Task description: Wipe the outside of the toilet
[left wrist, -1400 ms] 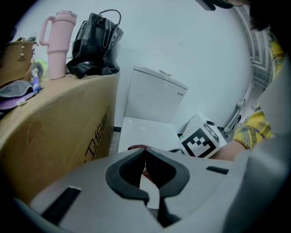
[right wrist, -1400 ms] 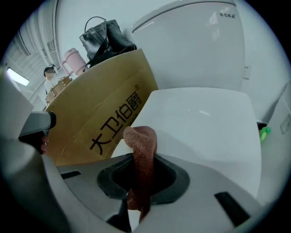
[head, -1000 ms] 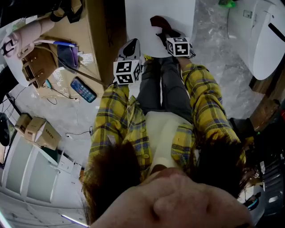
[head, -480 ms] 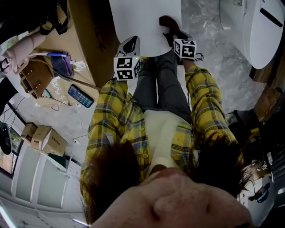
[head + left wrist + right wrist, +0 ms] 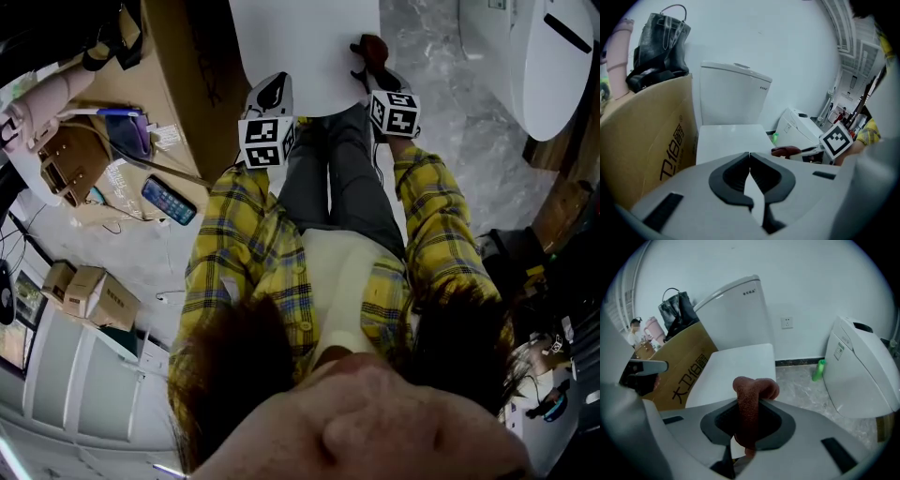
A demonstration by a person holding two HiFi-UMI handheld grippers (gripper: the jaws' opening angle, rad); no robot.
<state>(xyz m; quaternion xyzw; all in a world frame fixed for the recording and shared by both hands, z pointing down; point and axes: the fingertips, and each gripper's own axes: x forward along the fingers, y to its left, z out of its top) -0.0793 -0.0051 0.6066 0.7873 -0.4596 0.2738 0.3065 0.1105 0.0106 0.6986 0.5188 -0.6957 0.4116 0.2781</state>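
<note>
A white toilet with a closed lid (image 5: 305,52) stands in front of me; its tank (image 5: 731,96) rises behind the lid (image 5: 736,366). My right gripper (image 5: 367,58) is shut on a reddish-brown cloth (image 5: 751,401), whose folded end sticks out past the jaws over the lid's right edge. The cloth (image 5: 373,47) shows as a dark red lump in the head view and also in the left gripper view (image 5: 786,151). My left gripper (image 5: 272,94) hangs at the lid's left side, jaws shut with nothing between them (image 5: 750,157).
A tall cardboard box (image 5: 202,84) stands against the toilet's left side, with a black bag (image 5: 658,44) and a phone (image 5: 169,202) on top. A second white toilet (image 5: 862,373) is at the right, a green bottle (image 5: 818,370) beside it on the marble floor.
My right gripper with the cloth has moved to the right along the lid's front, from mid-lid toward its right edge. The left gripper has stayed put.
</note>
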